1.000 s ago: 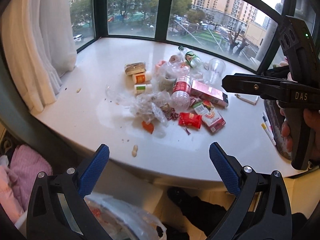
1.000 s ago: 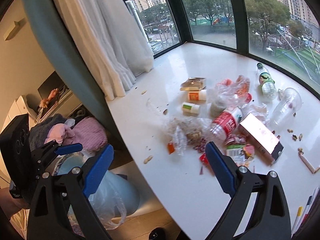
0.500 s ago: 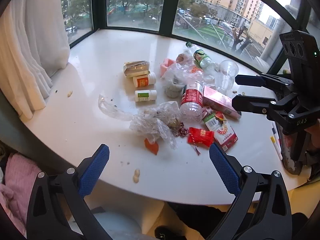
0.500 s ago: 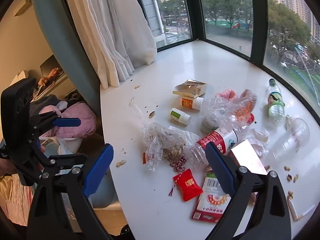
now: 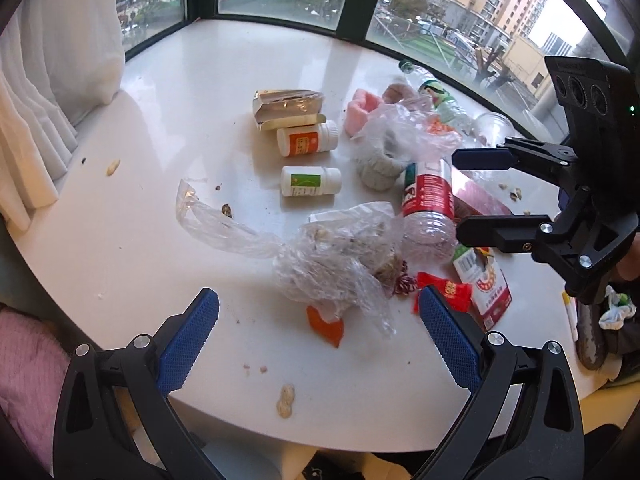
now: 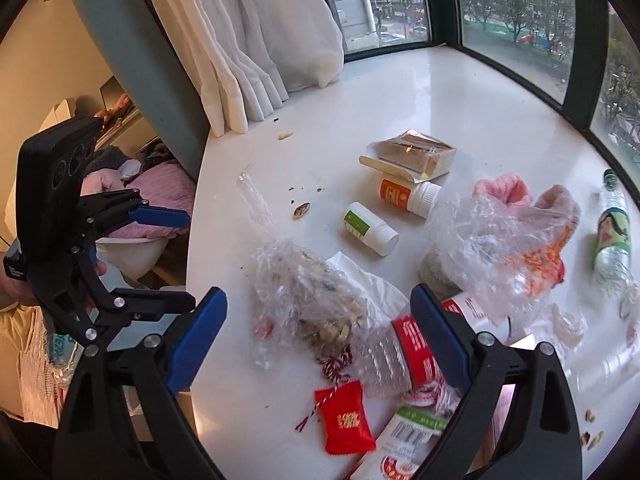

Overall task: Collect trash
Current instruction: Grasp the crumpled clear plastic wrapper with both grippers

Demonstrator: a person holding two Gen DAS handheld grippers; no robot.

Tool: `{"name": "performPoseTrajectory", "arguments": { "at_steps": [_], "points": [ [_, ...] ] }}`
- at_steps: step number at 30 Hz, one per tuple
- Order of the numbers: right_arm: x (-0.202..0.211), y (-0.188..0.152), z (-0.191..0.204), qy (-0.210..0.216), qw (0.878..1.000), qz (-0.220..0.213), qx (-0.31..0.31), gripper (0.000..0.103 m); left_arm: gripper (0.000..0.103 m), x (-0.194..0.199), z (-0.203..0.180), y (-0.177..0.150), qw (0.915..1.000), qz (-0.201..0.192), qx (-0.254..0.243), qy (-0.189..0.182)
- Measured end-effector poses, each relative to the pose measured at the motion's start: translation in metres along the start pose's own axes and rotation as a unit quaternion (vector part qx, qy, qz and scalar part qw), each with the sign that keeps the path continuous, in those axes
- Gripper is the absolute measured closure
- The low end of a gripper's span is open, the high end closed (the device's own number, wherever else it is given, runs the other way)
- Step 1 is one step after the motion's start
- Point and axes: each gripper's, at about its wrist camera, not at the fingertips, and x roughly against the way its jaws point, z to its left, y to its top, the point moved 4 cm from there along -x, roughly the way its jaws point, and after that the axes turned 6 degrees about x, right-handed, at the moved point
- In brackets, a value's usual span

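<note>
Trash lies scattered on the white window ledge (image 5: 192,80). A clear plastic bag of shells (image 5: 340,256) sits just ahead of my left gripper (image 5: 316,332), which is open and empty. The bag also shows in the right wrist view (image 6: 316,304). A crushed red-label bottle (image 5: 428,208) lies beside it, also in the right wrist view (image 6: 404,348). My right gripper (image 6: 320,328) is open and empty, low over the bag and bottle. It shows in the left wrist view (image 5: 476,196) at the right. A red candy wrapper (image 6: 346,420) lies close in front.
Two white pill bottles (image 5: 310,182) (image 5: 306,140), a gold box (image 5: 286,108), a pink cloth (image 5: 362,110), a second plastic bag (image 6: 508,236), a green-label bottle (image 6: 612,236) and a red carton (image 5: 484,284) lie around. Peanuts (image 5: 286,400) lie near the front edge. White curtains (image 6: 256,40) hang at the left.
Both grippers have moved forward and lower over the ledge, closer to the trash pile. The right gripper now hovers over the shell bag and bottle. Both stay open.
</note>
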Motion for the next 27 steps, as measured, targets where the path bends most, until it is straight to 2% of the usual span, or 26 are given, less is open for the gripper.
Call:
{"name": "performPoseTrajectory", "arguments": {
  "at_steps": [4,12,14,18,20,21,23,27],
  "points": [
    [-0.023,0.003,-0.007,0.010,1.000,0.024,0.007,0.013,0.006,-0.020,0.008,0.004,1.0000,0.006,0.003,-0.005],
    [-0.053,0.002,-0.008,0.046,0.997,0.050,0.027,0.013,0.006,-0.054,0.025,0.003,0.9985,0.030,0.023,-0.040],
    [-0.059,-0.001,-0.010,0.055,0.996,0.062,0.030,0.025,0.008,-0.060,0.027,0.002,0.9979,0.033,0.026,-0.049],
    [-0.069,-0.006,-0.012,0.065,0.995,0.075,0.031,0.029,0.022,-0.073,0.032,0.001,0.9957,0.048,0.040,-0.068],
    [-0.073,-0.008,-0.013,0.067,0.994,0.082,0.031,0.041,0.029,-0.078,0.033,-0.001,0.9947,0.054,0.046,-0.075],
    [-0.075,-0.009,-0.014,0.068,0.994,0.085,0.030,0.044,0.034,-0.080,0.032,-0.002,0.9942,0.057,0.048,-0.078],
    [-0.080,-0.012,-0.015,0.073,0.993,0.094,0.025,0.058,0.040,-0.081,0.031,-0.004,0.9933,0.061,0.048,-0.086],
    [-0.080,-0.013,-0.013,0.074,0.992,0.095,0.023,0.073,0.057,-0.081,0.027,-0.007,0.9923,0.064,0.043,-0.096]
  ]
}}
